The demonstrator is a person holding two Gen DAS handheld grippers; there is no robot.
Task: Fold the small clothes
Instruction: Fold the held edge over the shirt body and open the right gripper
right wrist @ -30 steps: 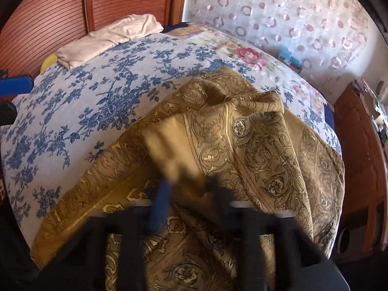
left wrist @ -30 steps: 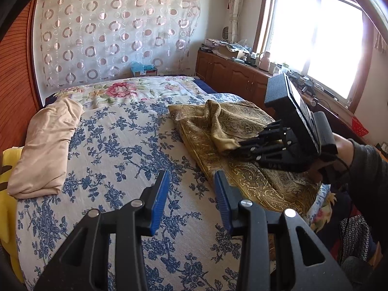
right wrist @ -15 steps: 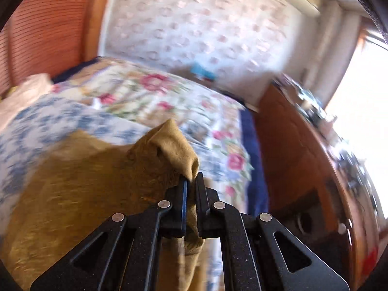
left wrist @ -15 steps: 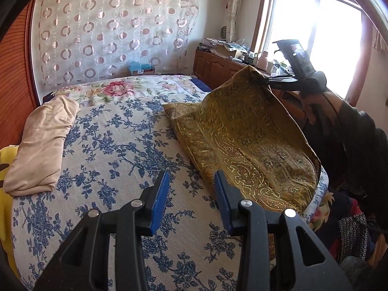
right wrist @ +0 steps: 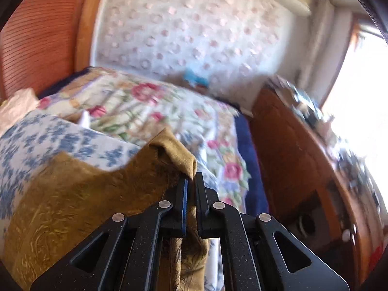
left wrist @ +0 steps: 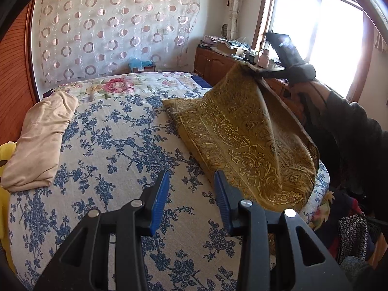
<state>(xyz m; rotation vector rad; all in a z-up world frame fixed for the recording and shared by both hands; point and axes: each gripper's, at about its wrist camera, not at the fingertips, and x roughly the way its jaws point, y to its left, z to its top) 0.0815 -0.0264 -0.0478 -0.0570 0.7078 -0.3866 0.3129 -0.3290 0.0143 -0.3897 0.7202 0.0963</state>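
Early stage: right gripper (right wrist: 190, 181) clamps gold cloth (left wrist: 242, 133) corner, lifted at 1 o'clock; left gripper (left wrist: 191, 186) parted, empty; no fold yet.

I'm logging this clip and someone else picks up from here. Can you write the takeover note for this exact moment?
Right gripper: jaws shut on a corner of the gold patterned cloth, held raised above the bed.
Left gripper: jaws open, empty, over the blue floral cover.
Cloth: one corner up, the rest draped on the window side of the bed.
Beige folded cloth lies by the headboard.
Done: corner gripped.
Left: likely grip a second corner with the left, then fold.
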